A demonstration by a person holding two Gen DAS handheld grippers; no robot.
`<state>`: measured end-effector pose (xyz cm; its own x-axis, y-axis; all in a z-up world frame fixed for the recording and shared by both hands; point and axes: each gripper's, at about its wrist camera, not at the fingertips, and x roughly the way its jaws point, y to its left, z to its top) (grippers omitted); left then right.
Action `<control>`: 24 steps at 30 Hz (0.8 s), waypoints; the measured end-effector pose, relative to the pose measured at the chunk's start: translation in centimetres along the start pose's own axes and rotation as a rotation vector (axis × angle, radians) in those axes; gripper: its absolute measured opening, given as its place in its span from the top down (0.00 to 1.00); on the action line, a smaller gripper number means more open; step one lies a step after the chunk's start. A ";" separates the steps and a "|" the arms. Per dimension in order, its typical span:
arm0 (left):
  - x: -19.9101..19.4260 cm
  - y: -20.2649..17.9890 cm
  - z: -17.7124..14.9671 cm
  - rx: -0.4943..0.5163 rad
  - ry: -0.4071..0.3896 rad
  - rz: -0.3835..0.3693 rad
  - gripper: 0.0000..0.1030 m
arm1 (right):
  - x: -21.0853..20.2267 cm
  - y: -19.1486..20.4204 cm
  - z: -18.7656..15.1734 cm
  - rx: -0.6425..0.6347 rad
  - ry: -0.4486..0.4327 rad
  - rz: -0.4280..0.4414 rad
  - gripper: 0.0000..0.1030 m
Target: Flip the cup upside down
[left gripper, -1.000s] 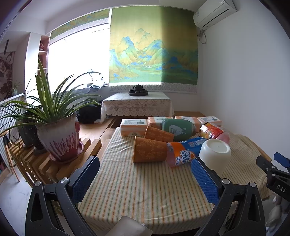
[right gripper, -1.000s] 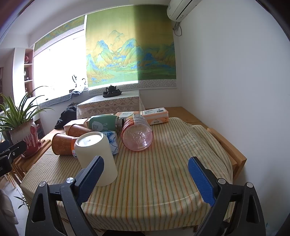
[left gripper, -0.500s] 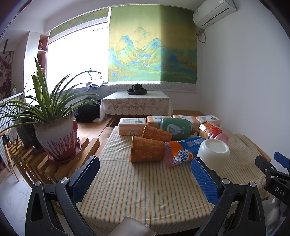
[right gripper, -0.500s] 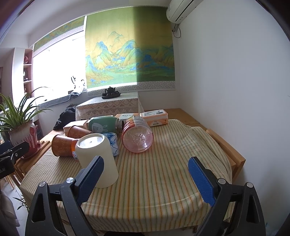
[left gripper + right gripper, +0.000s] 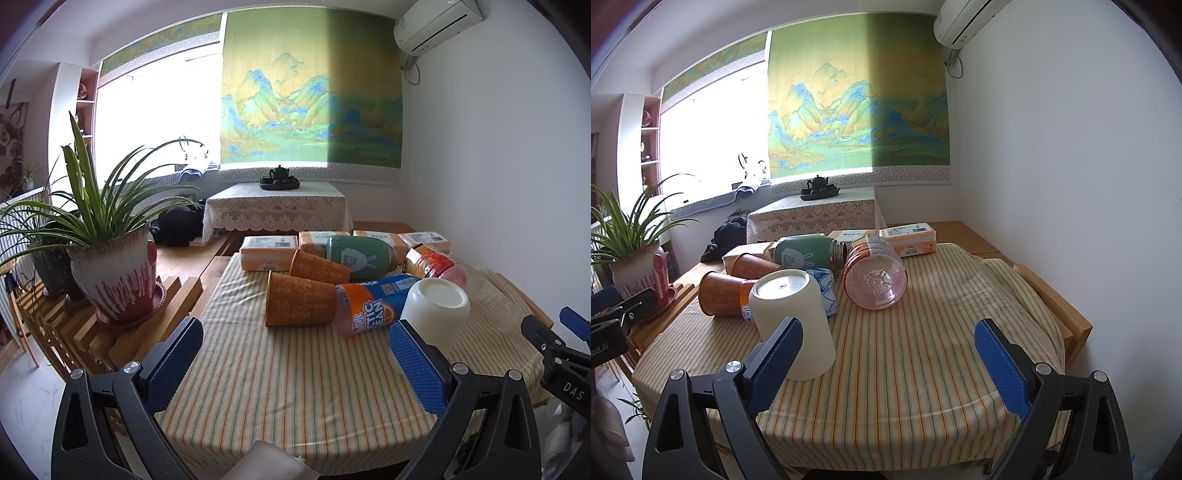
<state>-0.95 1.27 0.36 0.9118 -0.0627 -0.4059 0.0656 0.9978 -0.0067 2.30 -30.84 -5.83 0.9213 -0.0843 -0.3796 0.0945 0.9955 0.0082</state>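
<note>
A white cup [image 5: 793,321] stands upside down on the striped tablecloth, its flat base up. It also shows in the left wrist view [image 5: 436,310], behind my left gripper's right finger. My right gripper [image 5: 888,363] is open and empty; its left finger sits in front of the cup, apart from it. My left gripper [image 5: 295,365] is open and empty above the near part of the table. The right gripper shows at the right edge of the left wrist view [image 5: 554,350].
Two orange paper cups [image 5: 301,302], an orange-and-blue bottle [image 5: 373,306], a green flask [image 5: 360,254], a pink bottle [image 5: 875,277] and flat boxes [image 5: 267,251] lie behind the cup. A potted plant [image 5: 110,266] stands on slats at the left. The wall is at the right.
Both grippers have drawn back slightly from the table, jaws still open. The white cup stays upside down where it was.
</note>
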 end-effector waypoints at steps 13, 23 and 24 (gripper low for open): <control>0.0 0.0 0.0 -0.001 -0.001 0.000 0.01 | 0.0 0.0 0.0 0.004 0.001 0.001 0.11; 0.0 -0.2 0.0 0.014 -0.009 0.001 0.01 | 0.1 0.0 0.0 0.001 0.004 0.002 0.10; 0.0 -0.2 -0.1 0.018 -0.011 0.003 0.01 | 0.2 0.0 0.0 0.001 0.005 0.003 0.10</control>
